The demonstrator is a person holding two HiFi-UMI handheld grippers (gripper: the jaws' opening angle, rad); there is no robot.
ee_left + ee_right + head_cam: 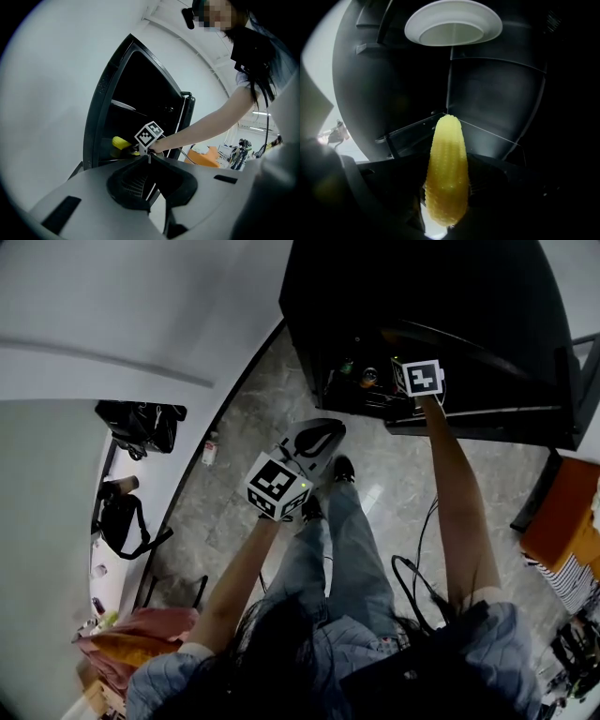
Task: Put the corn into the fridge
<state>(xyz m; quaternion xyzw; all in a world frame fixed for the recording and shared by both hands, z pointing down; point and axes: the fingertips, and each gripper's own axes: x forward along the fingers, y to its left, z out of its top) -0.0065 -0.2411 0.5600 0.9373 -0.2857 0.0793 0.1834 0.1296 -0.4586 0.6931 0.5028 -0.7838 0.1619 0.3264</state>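
While my right gripper (443, 201) clamps the thick end of the corn (446, 164), the cob stands out from between its jaws, tip pointing into the dark fridge (497, 103), below a white plate (453, 21). My left gripper (149, 158) hangs outside, jaws together on nothing.

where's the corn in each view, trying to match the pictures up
Head view: not made out; it lies beyond the right gripper, which reaches into the fridge.
Left gripper view: the corn is left of centre, a yellow end just inside the fridge, beside the right gripper's marker cube.
Right gripper view: lower centre, the corn held between the jaws, tip pointing into the fridge.
Shared landmark: the black fridge.
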